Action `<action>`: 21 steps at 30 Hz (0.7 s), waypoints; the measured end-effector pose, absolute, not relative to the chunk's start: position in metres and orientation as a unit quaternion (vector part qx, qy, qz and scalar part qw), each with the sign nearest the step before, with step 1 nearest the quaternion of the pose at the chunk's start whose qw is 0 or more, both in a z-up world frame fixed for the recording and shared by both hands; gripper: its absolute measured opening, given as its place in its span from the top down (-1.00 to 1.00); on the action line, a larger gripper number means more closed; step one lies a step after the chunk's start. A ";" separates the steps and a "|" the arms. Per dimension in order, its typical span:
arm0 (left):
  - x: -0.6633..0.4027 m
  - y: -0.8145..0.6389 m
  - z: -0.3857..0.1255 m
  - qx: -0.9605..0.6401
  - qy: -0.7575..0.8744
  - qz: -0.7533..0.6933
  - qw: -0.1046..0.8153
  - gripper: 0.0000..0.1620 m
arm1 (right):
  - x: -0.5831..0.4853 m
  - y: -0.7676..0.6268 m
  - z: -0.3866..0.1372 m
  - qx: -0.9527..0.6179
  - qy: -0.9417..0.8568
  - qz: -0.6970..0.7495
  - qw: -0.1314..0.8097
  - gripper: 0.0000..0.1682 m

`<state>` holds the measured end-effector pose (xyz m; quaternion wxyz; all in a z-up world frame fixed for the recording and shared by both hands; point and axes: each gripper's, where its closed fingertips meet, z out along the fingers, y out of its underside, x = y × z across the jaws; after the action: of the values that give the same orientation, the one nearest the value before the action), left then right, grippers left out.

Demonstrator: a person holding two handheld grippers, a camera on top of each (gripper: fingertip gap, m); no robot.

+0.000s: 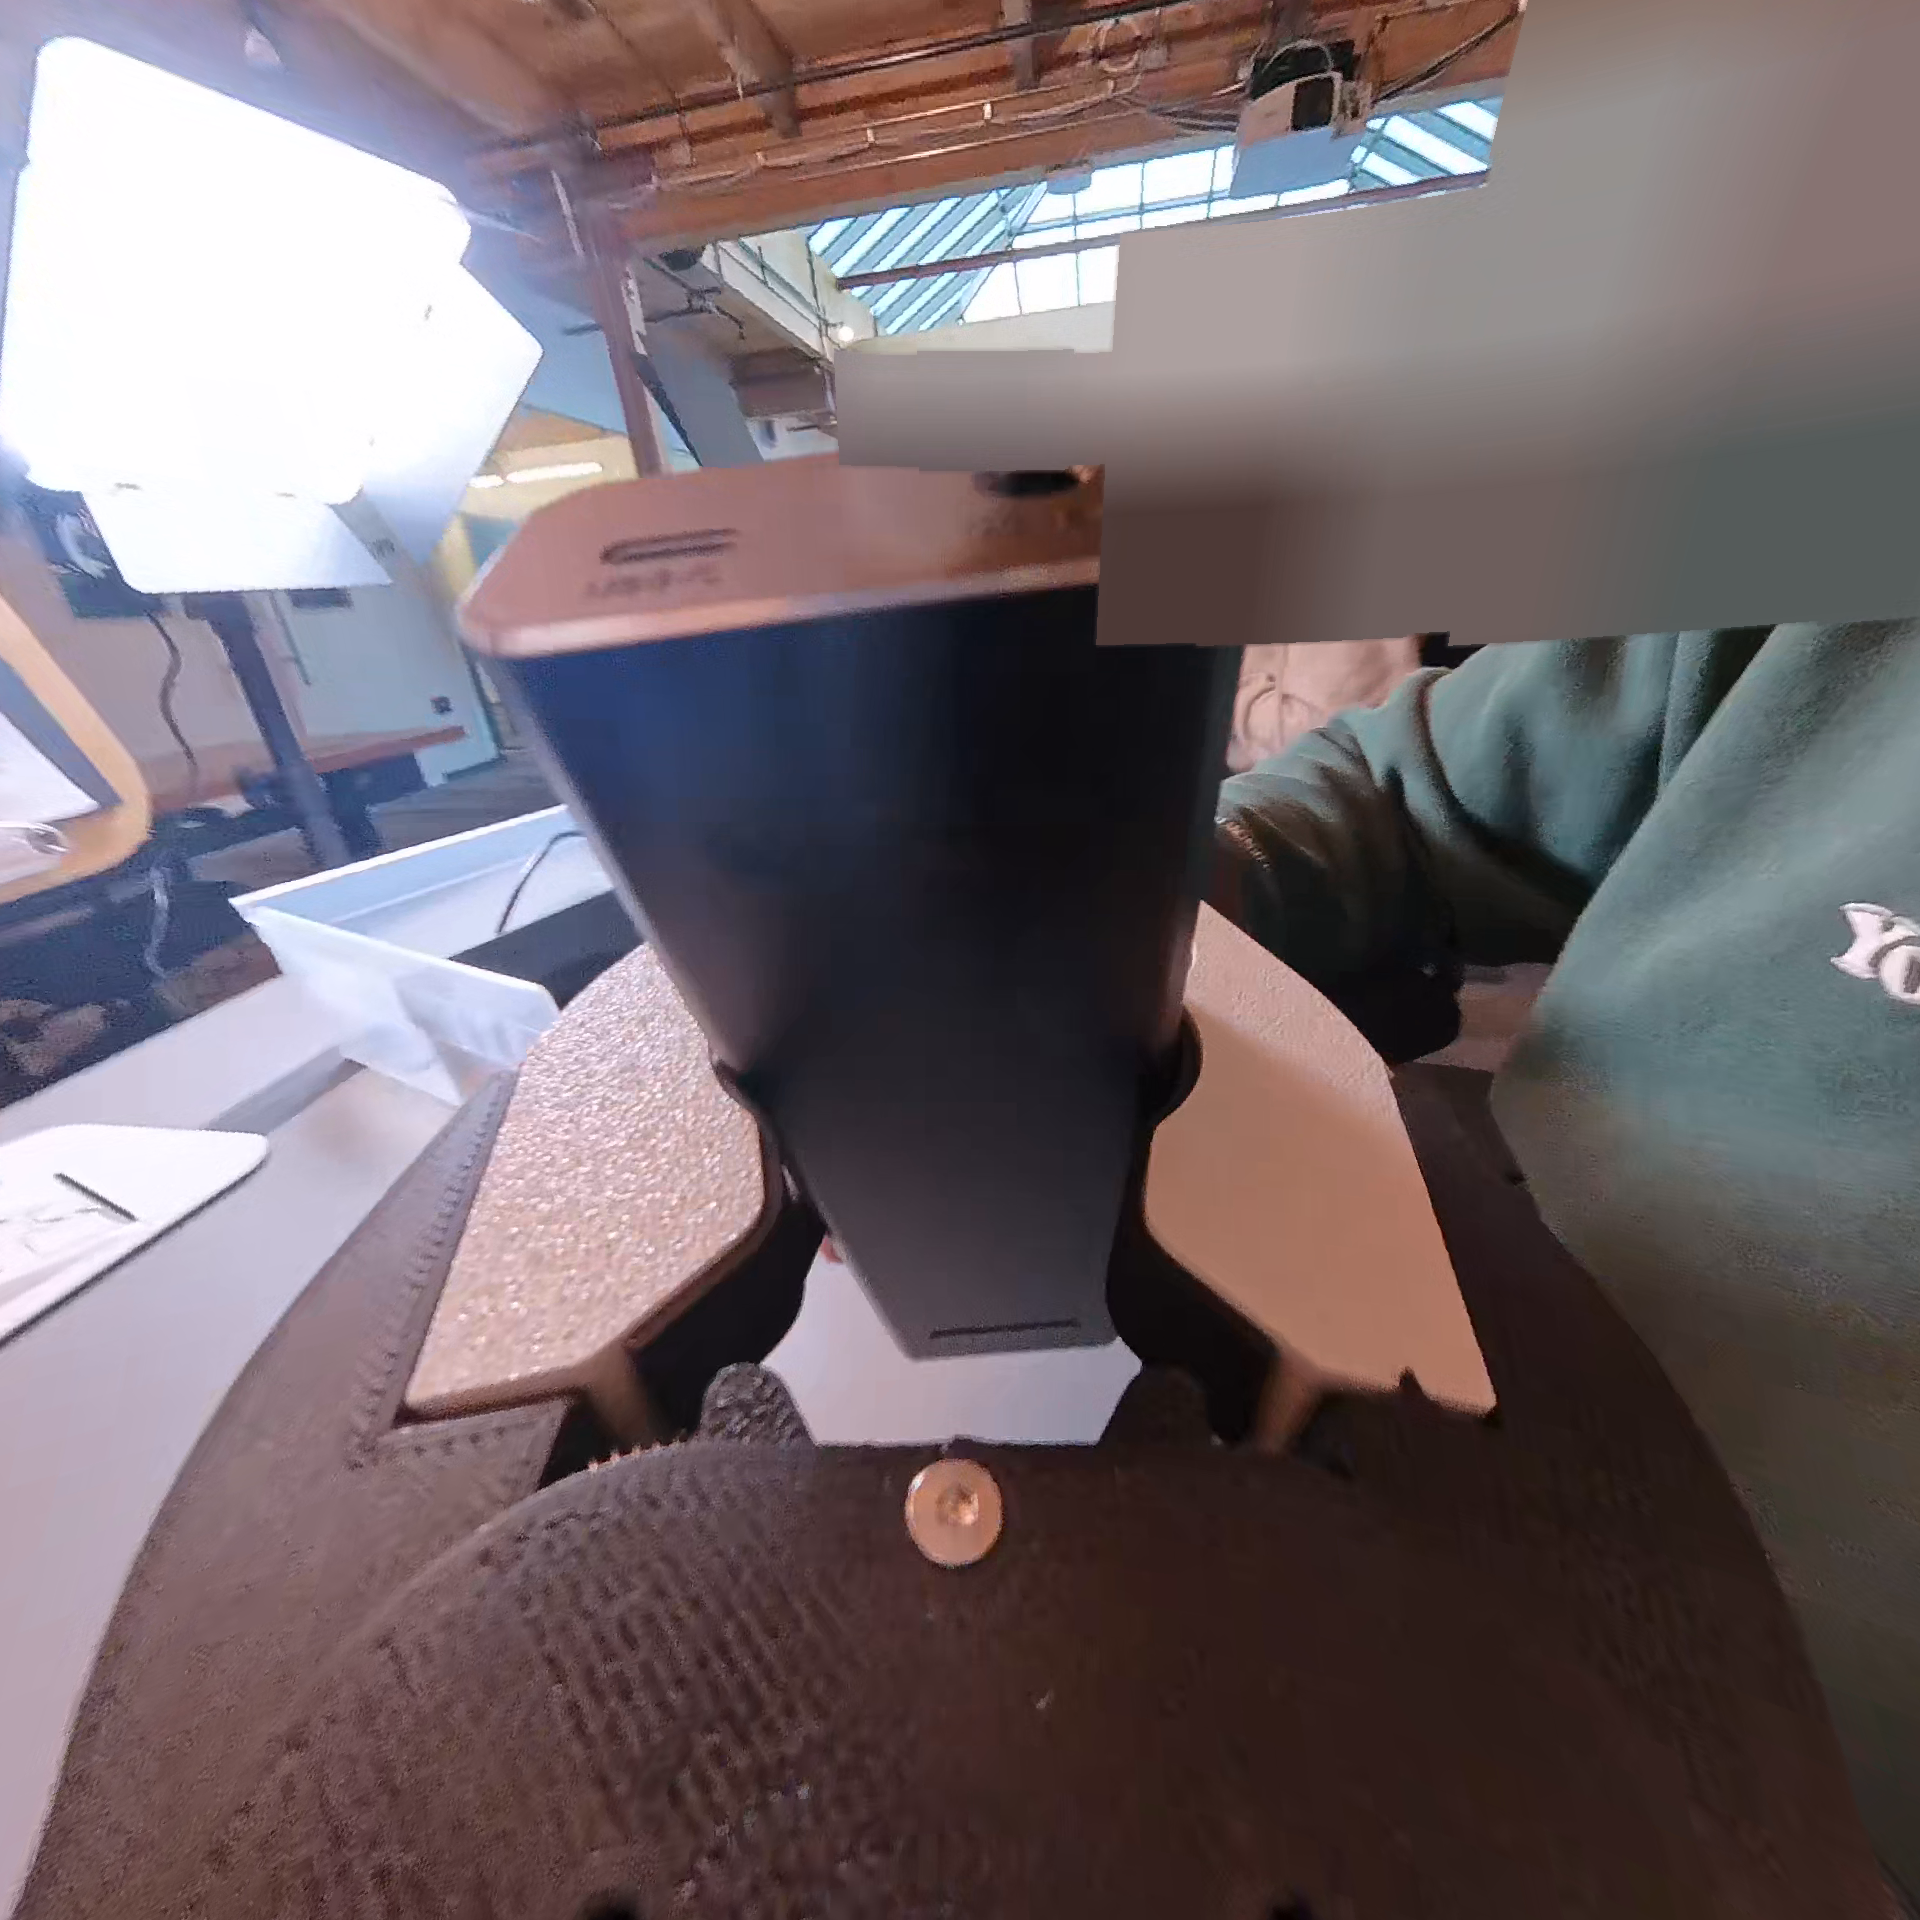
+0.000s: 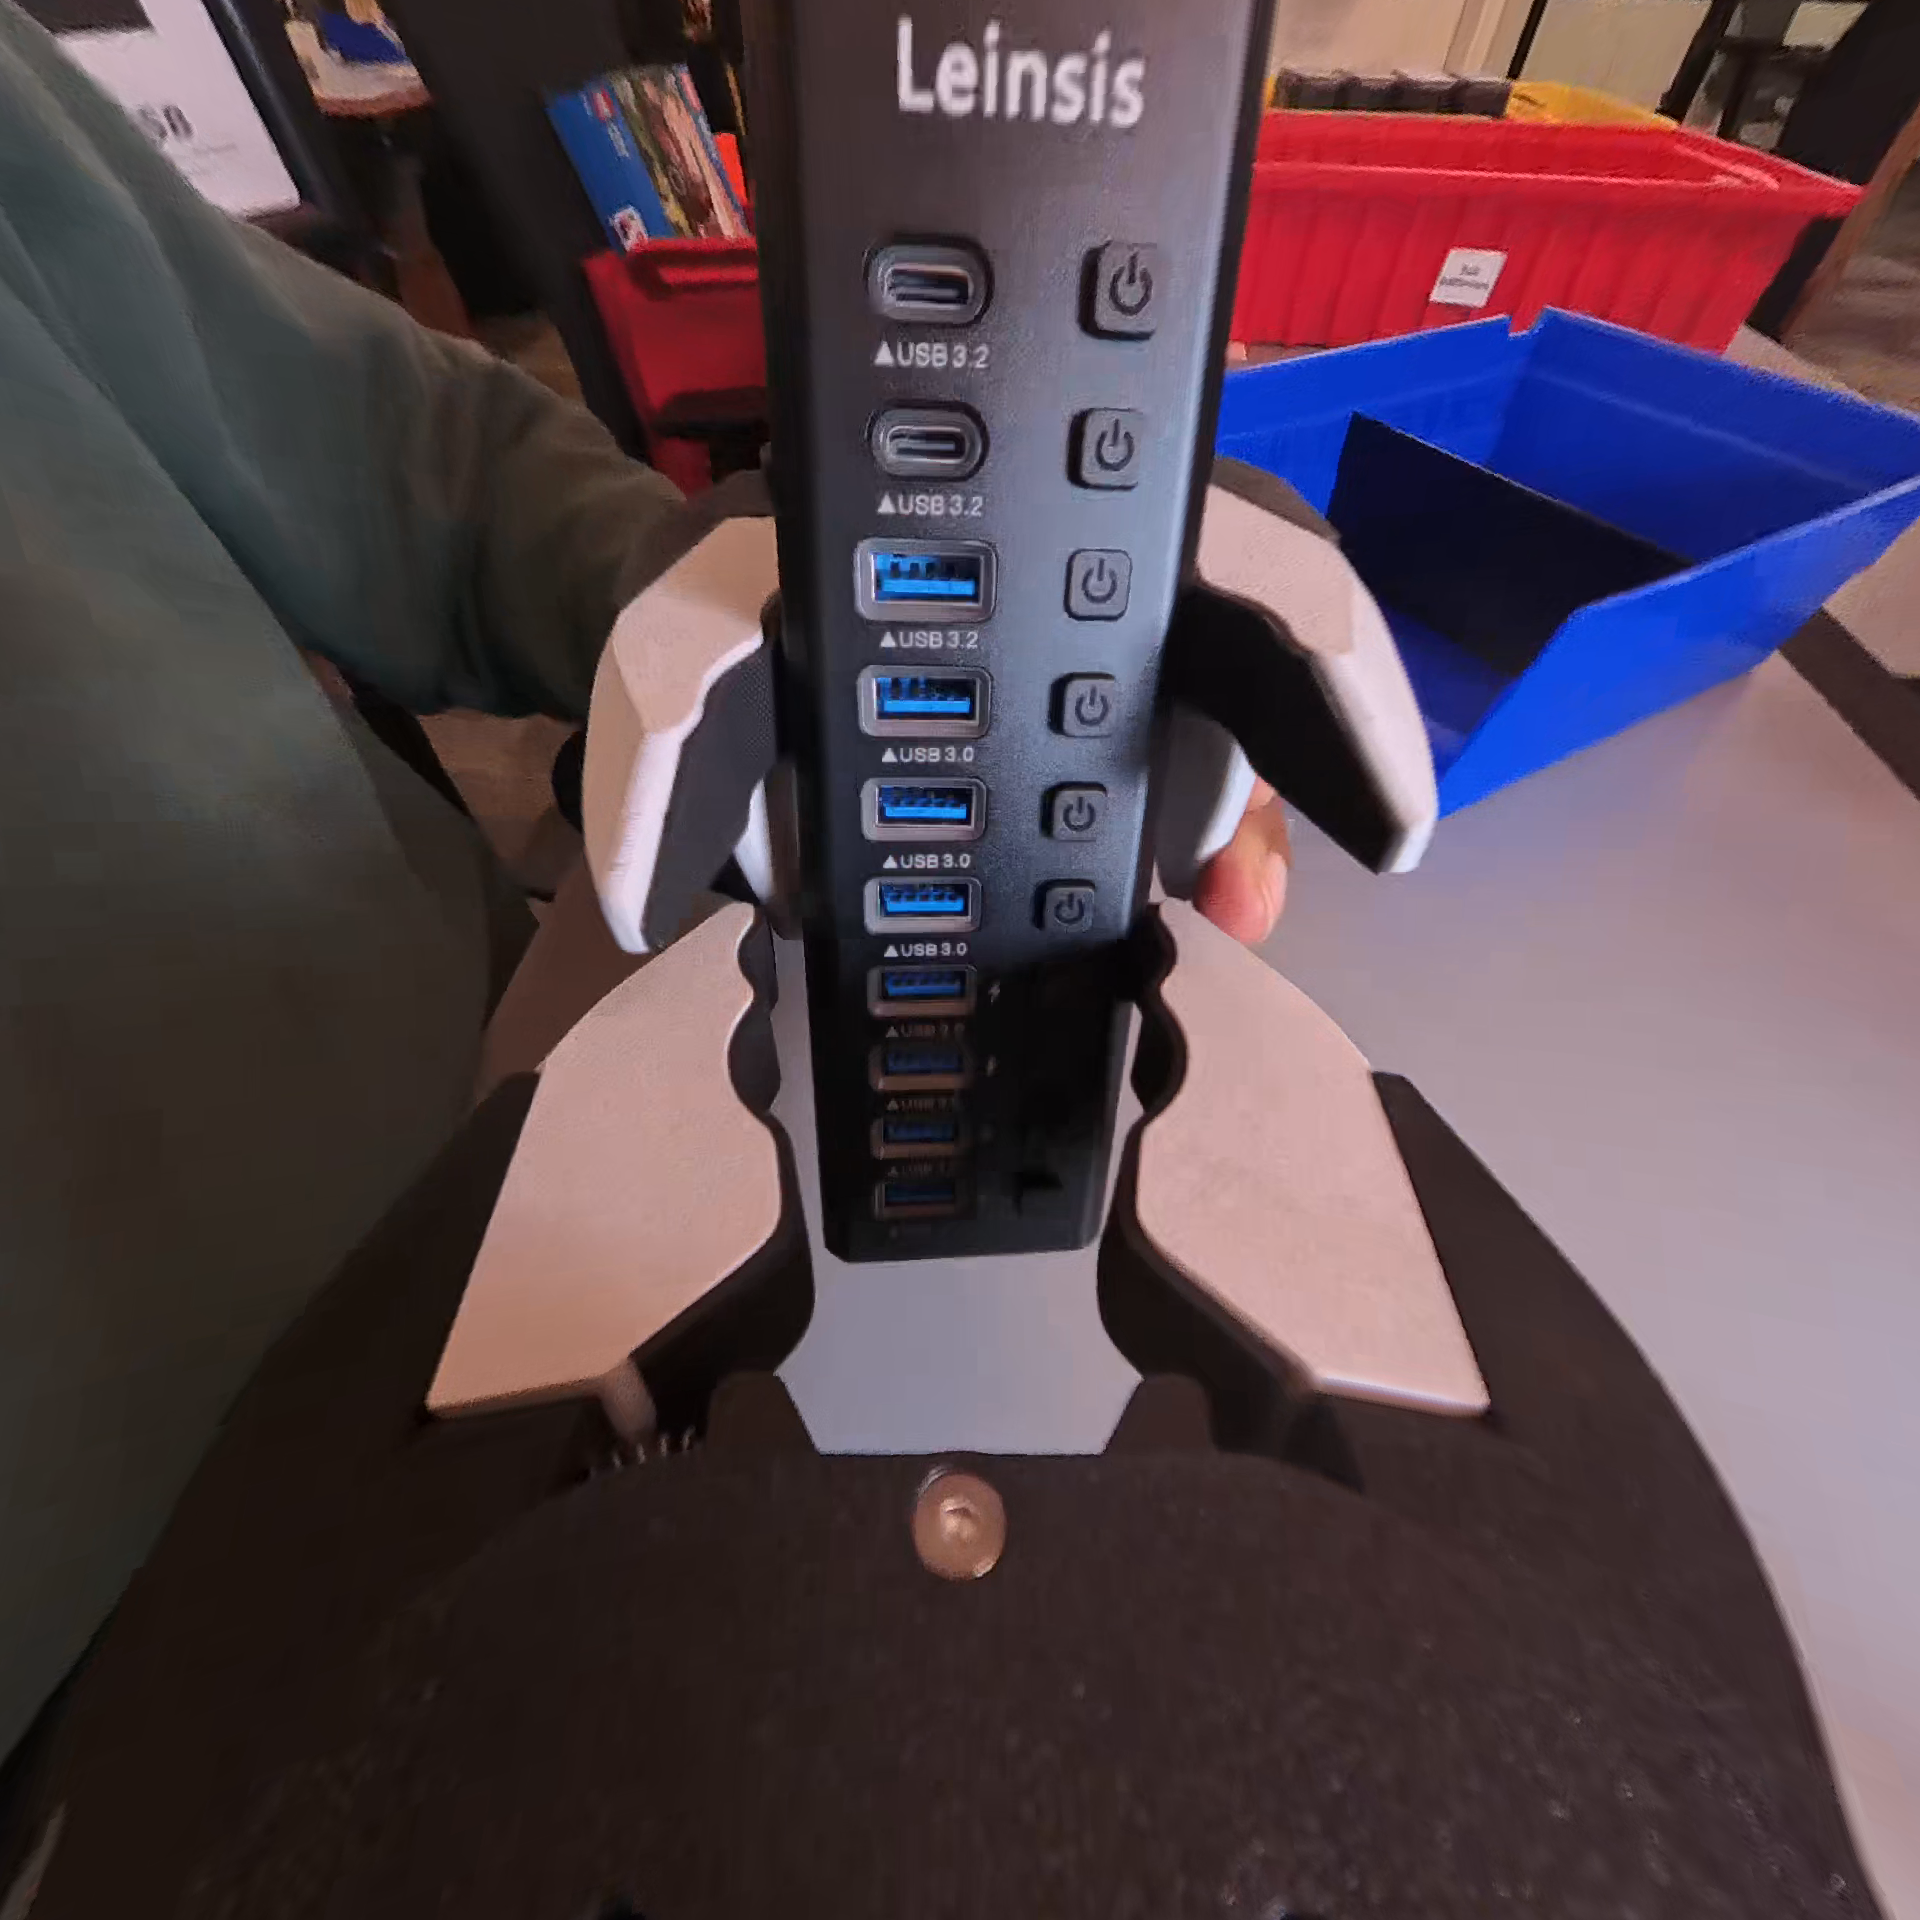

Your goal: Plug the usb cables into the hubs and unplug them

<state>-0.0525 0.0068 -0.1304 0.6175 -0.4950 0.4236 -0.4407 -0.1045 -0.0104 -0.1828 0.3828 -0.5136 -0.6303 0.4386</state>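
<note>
While the black USB hub (image 2: 987, 644) is held upright in the air, it is clamped from both sides at once. Its lower end is gripped between the closed jaws of the right hand-held gripper (image 2: 961, 1049), whose fingers (image 2: 644, 1174) press against the two long edges. Higher up, the same hub is pinched by the left hand-held gripper (image 2: 997, 717), seen across from the right wrist view, with a fingertip of the person's hand (image 2: 1242, 883) showing behind it. In the left wrist view the plain back of the hub (image 1: 894, 883) is seen narrowing down between the left gripper's closed fingers (image 1: 613, 1174), and a single slot port (image 1: 670, 545) is visible on its end face.

A column of ports runs down the front — two oval ones above, blue rectangular ones below — with a column of power buttons (image 2: 1101, 582) just beside it. All visible ports stand unoccupied.

Open grey tabletop (image 2: 1610, 1091) lies to the right, bounded by a blue bin (image 2: 1621, 582) near its far edge; a red bin (image 2: 1507, 229) sits beyond. A green sleeve (image 2: 260, 623) crowds the left side.
</note>
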 end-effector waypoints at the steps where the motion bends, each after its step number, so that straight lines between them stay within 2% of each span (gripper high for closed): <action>1: -0.054 0.009 -0.129 -0.496 0.420 -0.435 0.623 0.07 | -0.105 -0.009 -0.181 -0.513 -0.635 0.427 0.389 0.21; 8: -0.075 0.030 -0.126 -0.536 0.374 -0.423 0.628 0.04 | -0.069 0.019 -0.163 -0.548 -0.654 0.363 0.373 0.28; 10: -0.093 0.040 -0.121 -0.542 0.341 -0.435 0.633 0.18 | -0.044 0.049 -0.148 -0.573 -0.649 0.315 0.389 0.28; 12: -0.107 0.040 -0.111 -0.521 0.324 -0.457 0.643 0.56 | -0.012 0.093 -0.127 -0.607 -0.628 0.263 0.410 0.28; 13: -0.113 0.042 -0.108 -0.521 0.313 -0.457 0.650 0.64 | 0.005 0.116 -0.117 -0.624 -0.614 0.239 0.419 0.28; 17: -0.119 0.046 -0.113 -0.537 0.321 -0.426 0.653 0.81 | 0.079 0.212 -0.087 -0.692 -0.563 0.124 0.435 0.28; 21: -0.116 0.047 -0.123 -0.553 0.341 -0.399 0.647 0.96 | 0.139 0.286 -0.094 -0.751 -0.519 0.046 0.406 0.29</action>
<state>-0.1164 0.0475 -0.1228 0.6471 -0.5531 0.3412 -0.3986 0.1391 0.2857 -0.0938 0.4065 -0.7505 -0.5190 0.0458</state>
